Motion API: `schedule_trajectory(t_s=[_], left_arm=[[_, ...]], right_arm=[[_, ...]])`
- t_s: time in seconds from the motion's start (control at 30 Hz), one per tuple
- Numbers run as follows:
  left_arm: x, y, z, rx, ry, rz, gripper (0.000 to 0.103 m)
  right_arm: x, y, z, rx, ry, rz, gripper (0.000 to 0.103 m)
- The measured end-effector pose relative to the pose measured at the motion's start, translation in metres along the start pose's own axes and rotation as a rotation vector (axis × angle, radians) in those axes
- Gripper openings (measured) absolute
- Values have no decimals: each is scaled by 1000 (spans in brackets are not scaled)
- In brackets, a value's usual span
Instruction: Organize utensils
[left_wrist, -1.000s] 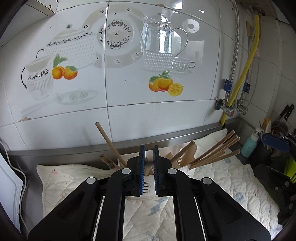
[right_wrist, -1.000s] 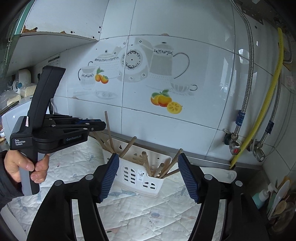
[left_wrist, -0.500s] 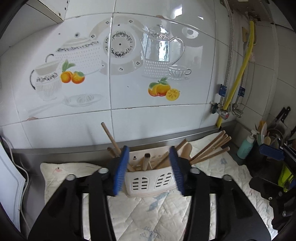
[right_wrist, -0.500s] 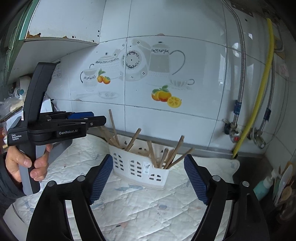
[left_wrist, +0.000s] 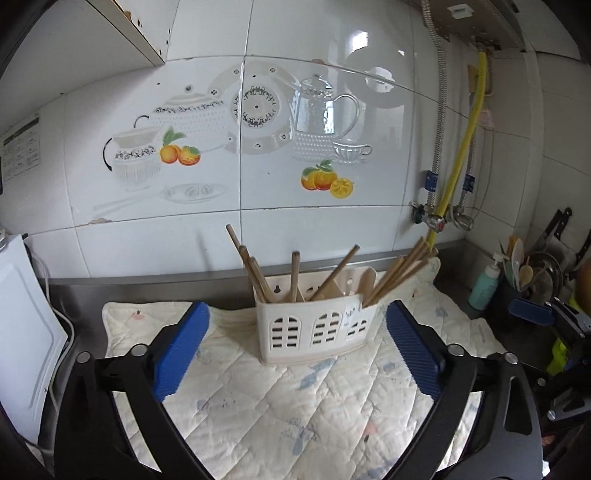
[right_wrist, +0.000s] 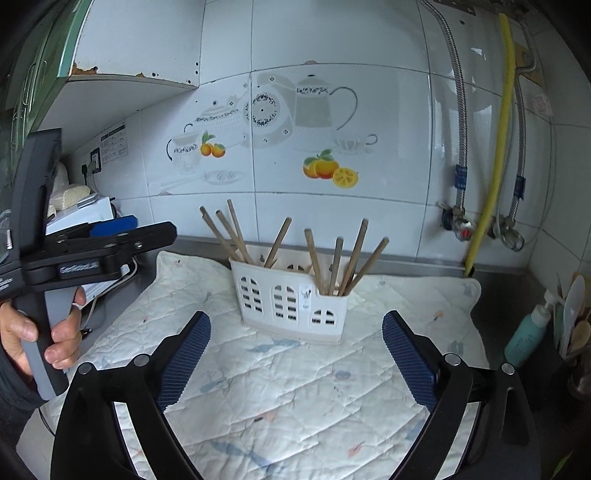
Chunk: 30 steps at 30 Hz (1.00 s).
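Observation:
A white slotted utensil holder (left_wrist: 317, 326) (right_wrist: 291, 299) stands on a quilted mat (left_wrist: 295, 406), close to the tiled wall. Several wooden chopsticks (left_wrist: 399, 273) (right_wrist: 354, 254) lean in its compartments, and a wooden spoon (left_wrist: 369, 277) sits among them. My left gripper (left_wrist: 297, 306) points at the holder from a short way back; its jaws are opening wide with nothing between them. My right gripper (right_wrist: 296, 317) also faces the holder, jaws opening and empty. In the right wrist view a hand holds the left gripper (right_wrist: 110, 243) at the left.
A teal pump bottle (right_wrist: 528, 332) and a dark pot of spoons (right_wrist: 576, 325) stand at the right end of the steel counter. A yellow hose (right_wrist: 495, 147) and braided pipes run down the wall. A white appliance (left_wrist: 22, 332) with a cable sits at the left.
The left jaws went from shut to wide open while that gripper drew back from the holder. The right jaws spread wider and the holder now sits a little farther from them.

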<state>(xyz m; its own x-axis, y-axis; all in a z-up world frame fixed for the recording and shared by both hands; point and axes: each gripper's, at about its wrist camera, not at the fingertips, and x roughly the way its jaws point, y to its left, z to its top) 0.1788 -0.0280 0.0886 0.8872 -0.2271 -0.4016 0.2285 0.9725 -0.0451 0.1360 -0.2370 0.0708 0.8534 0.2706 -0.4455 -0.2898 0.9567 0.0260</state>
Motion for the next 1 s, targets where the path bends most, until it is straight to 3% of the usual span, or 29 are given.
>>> schedule_trajectory(t_s=[0.2,0.7,1.0], left_arm=[[-23,-2,-20,4,-6,10,98],[-71,11,-72,-37,8,125,98],[-84,15,-100,-39,40,157,98]], right_arm=[[-10,11,-15,-22,4,-23,93],[-37,38,-48,-74,9,-102,96],[-40,37,-70,1,49,-81,96]])
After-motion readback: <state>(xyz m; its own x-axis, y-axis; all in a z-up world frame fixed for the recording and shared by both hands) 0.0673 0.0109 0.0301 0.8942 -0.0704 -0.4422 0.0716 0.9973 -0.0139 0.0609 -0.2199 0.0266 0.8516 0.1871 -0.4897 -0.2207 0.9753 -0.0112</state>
